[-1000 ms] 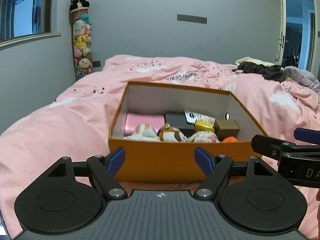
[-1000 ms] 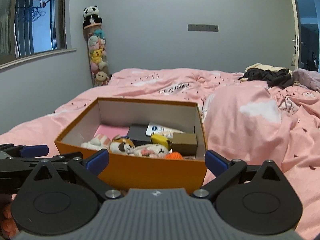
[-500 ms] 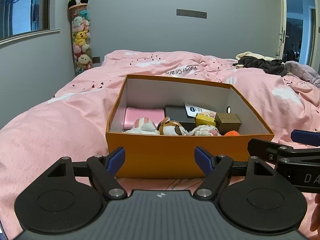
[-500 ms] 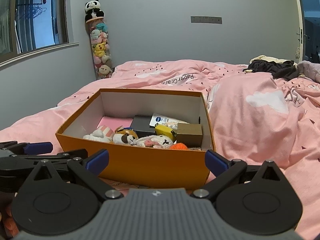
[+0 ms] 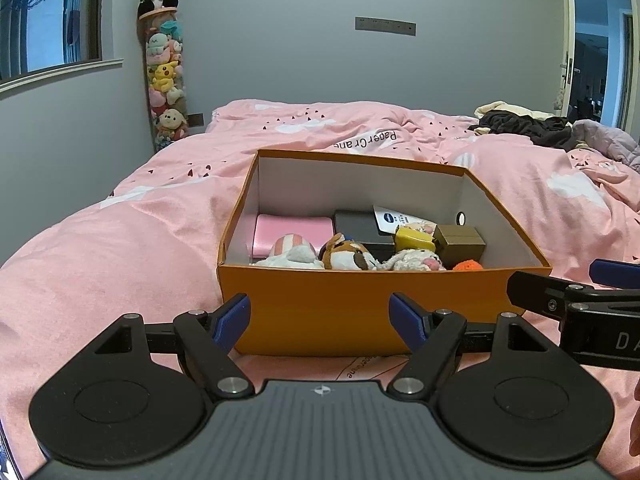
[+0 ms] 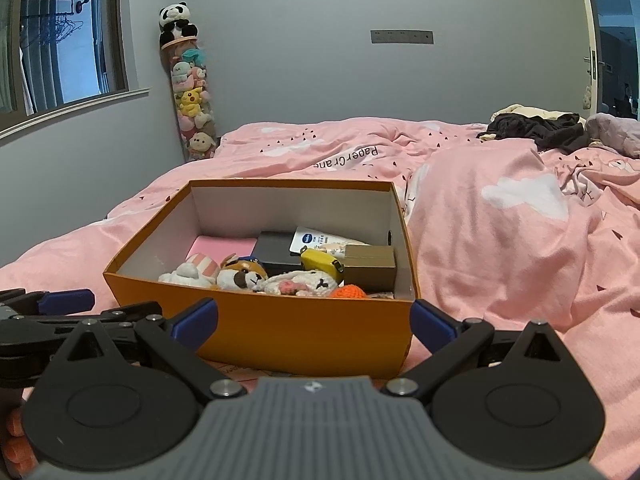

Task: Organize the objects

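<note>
An orange cardboard box [image 5: 320, 312] [image 6: 280, 332] sits open on the pink bed. Inside lie a pink case [image 5: 292, 232], a black box [image 5: 358, 226], a brown box [image 5: 460, 244] [image 6: 370, 266], a yellow item [image 5: 414, 238], several small plush toys [image 5: 348, 256] [image 6: 240, 276] and an orange ball [image 6: 348, 292]. My left gripper [image 5: 324, 318] is open and empty just in front of the box's near wall. My right gripper [image 6: 314, 316] is also open and empty, before the box's near right corner. Each gripper shows at the edge of the other's view.
The pink duvet [image 5: 120, 240] covers the bed, humped to the right of the box [image 6: 500, 220]. Dark clothes [image 5: 524, 124] lie at the far right. A tall column of plush toys [image 5: 164, 80] stands in the corner. A doorway [image 5: 600, 40] opens at right.
Both grippers have drawn back and risen a little from the box, so more of its inside shows. Both stay open and empty.
</note>
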The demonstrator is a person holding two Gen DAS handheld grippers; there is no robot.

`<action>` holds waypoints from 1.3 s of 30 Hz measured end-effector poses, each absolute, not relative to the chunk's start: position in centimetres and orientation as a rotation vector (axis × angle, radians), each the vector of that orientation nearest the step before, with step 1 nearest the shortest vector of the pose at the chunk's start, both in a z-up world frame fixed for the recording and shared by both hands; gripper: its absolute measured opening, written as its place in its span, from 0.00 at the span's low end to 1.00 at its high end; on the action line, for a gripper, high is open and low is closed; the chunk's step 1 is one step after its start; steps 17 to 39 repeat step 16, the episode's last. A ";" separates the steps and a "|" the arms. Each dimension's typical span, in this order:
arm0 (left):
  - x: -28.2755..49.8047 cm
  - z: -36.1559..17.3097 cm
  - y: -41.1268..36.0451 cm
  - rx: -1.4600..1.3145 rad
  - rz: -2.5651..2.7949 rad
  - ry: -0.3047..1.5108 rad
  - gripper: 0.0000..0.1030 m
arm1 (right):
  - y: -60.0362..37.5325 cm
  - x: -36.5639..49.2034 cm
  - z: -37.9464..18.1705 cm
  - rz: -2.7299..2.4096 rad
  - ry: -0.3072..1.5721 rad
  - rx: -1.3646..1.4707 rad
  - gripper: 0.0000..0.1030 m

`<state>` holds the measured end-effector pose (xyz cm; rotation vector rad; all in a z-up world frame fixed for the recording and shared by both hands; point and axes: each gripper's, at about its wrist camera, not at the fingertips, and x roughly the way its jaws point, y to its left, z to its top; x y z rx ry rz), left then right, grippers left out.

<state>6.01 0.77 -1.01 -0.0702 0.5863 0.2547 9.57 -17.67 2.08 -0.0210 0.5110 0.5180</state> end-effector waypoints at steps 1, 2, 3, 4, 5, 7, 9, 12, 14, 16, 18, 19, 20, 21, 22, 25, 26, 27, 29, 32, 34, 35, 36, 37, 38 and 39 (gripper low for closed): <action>6.0 -1.0 0.8 -0.069 0.255 0.587 0.87 | -17.7 9.6 2.1 0.518 0.512 -0.022 0.99; 6.0 -1.0 0.8 -0.069 0.255 0.588 0.87 | -17.7 9.6 2.1 0.517 0.514 -0.022 0.99; 6.0 -1.0 0.8 -0.069 0.255 0.591 0.87 | -17.7 9.6 2.1 0.517 0.514 -0.023 0.99; 6.0 -1.1 0.8 -0.069 0.255 0.594 0.87 | -17.7 9.6 2.1 0.517 0.513 -0.022 0.99; 6.0 -1.1 0.9 -0.069 0.256 0.596 0.87 | -17.6 9.6 2.1 0.517 0.514 -0.023 0.99; 6.0 -1.1 1.0 -0.071 0.256 0.598 0.87 | -17.6 9.6 2.1 0.517 0.515 -0.023 0.99; 6.0 -1.1 1.0 -0.070 0.255 0.597 0.87 | -17.6 9.6 2.0 0.517 0.519 -0.024 0.99; 6.0 -1.2 1.0 -0.073 0.248 0.594 0.87 | -17.6 9.7 2.0 0.518 0.523 -0.024 0.99; 6.0 -1.2 1.0 -0.072 0.247 0.595 0.87 | -17.6 9.8 1.9 0.519 0.524 -0.023 0.99; 6.0 -1.2 1.0 -0.073 0.245 0.596 0.87 | -17.6 9.8 1.9 0.520 0.526 -0.024 0.99; 6.0 -1.2 1.0 -0.073 0.245 0.596 0.87 | -17.6 9.8 1.9 0.520 0.526 -0.024 0.99; 6.0 -1.2 1.0 -0.073 0.245 0.596 0.87 | -17.6 9.8 1.9 0.520 0.526 -0.024 0.99; 6.0 -1.2 1.0 -0.073 0.245 0.596 0.87 | -17.6 9.8 1.9 0.520 0.526 -0.024 0.99; 6.0 -1.2 1.0 -0.073 0.245 0.596 0.87 | -17.6 9.8 1.9 0.520 0.526 -0.024 0.99; 6.0 -1.2 1.0 -0.073 0.245 0.596 0.87 | -17.6 9.8 1.9 0.520 0.526 -0.024 0.99; 6.0 -1.2 1.0 -0.073 0.245 0.596 0.87 | -17.6 9.8 1.9 0.520 0.526 -0.024 0.99; 6.0 -1.2 1.0 -0.073 0.245 0.596 0.87 | -17.6 9.8 1.9 0.520 0.526 -0.024 0.99; 6.0 -1.2 1.0 -0.073 0.245 0.596 0.87 | -17.6 9.8 1.9 0.520 0.526 -0.024 0.99; 6.0 -1.2 1.0 -0.073 0.245 0.596 0.87 | -17.6 9.8 1.9 0.520 0.526 -0.024 0.99; 6.0 -1.2 1.0 -0.073 0.245 0.596 0.87 | -17.6 9.8 1.9 0.520 0.526 -0.024 0.99; 6.0 -1.2 1.0 -0.073 0.245 0.596 0.87 | -17.6 9.8 1.9 0.520 0.526 -0.024 0.99; 6.0 -1.2 1.0 -0.073 0.245 0.596 0.87 | -17.6 9.8 1.9 0.520 0.526 -0.024 0.99; 6.0 -1.2 1.0 -0.073 0.245 0.596 0.87 | -17.6 9.8 1.9 0.520 0.526 -0.024 0.99; 6.0 -1.2 1.0 -0.073 0.245 0.596 0.87 | -17.6 9.8 1.9 0.520 0.526 -0.024 0.99; 6.0 -1.2 1.0 -0.073 0.245 0.596 0.87 | -17.6 9.8 1.9 0.520 0.526 -0.024 0.99; 6.0 -1.2 1.0 -0.073 0.245 0.596 0.87 | -17.6 9.8 1.9 0.520 0.526 -0.024 0.99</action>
